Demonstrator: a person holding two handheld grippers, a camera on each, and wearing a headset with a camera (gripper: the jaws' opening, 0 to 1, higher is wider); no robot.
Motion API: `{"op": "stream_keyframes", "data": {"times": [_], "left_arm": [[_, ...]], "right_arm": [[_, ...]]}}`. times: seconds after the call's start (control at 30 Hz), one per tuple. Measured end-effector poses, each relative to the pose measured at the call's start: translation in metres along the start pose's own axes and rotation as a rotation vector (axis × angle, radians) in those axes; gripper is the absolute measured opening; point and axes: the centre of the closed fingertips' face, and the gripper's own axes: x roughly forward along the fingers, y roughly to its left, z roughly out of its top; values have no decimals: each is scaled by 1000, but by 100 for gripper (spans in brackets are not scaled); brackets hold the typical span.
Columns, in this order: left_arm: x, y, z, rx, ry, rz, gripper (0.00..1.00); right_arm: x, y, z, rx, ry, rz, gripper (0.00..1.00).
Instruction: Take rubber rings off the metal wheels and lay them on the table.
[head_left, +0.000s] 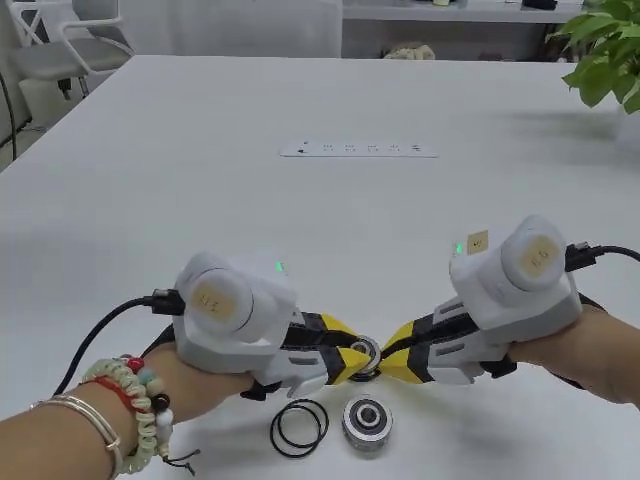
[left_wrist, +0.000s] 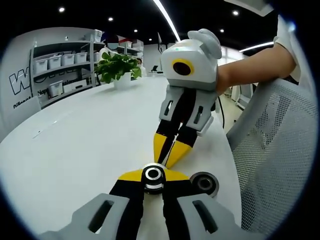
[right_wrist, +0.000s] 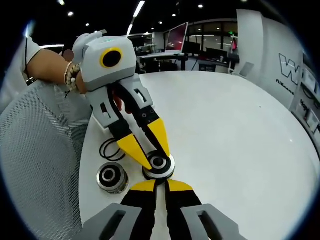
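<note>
A wide white tabletop (head_left: 200, 180) stretches toward a leafy plant (head_left: 605, 50) at its far right corner, and a mesh chair (left_wrist: 280, 150) stands at the near edge. Low over the near part of the tabletop the two grippers meet tip to tip. The left gripper (head_left: 350, 360) has its yellow-tipped jaws clenched on a metal wheel (head_left: 365, 349), held just above the surface. The right gripper (head_left: 390, 360) faces it with its jaws drawn together, their tips against the wheel's rim. I cannot tell whether a ring is pinched between them. Just in front of the grippers, nearer the person, a second metal wheel (head_left: 367, 420) rests on the tabletop. Two black rubber rings (head_left: 298, 427) lie overlapping just to its left, below the left gripper.
</note>
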Motion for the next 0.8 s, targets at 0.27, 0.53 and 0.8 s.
{"op": "stream_keyframes", "data": {"times": [0.27, 0.53, 0.8], "left_arm": [[0, 1, 0, 2, 6, 2, 8], [0, 0, 0, 3, 6, -1, 8], [0, 0, 0, 10, 8, 1, 8]], "right_arm": [[-1, -6, 0, 137, 19, -30, 0], [-7, -13, 5, 450, -42, -16, 0], [-8, -5, 13, 529, -58, 0, 0]]}}
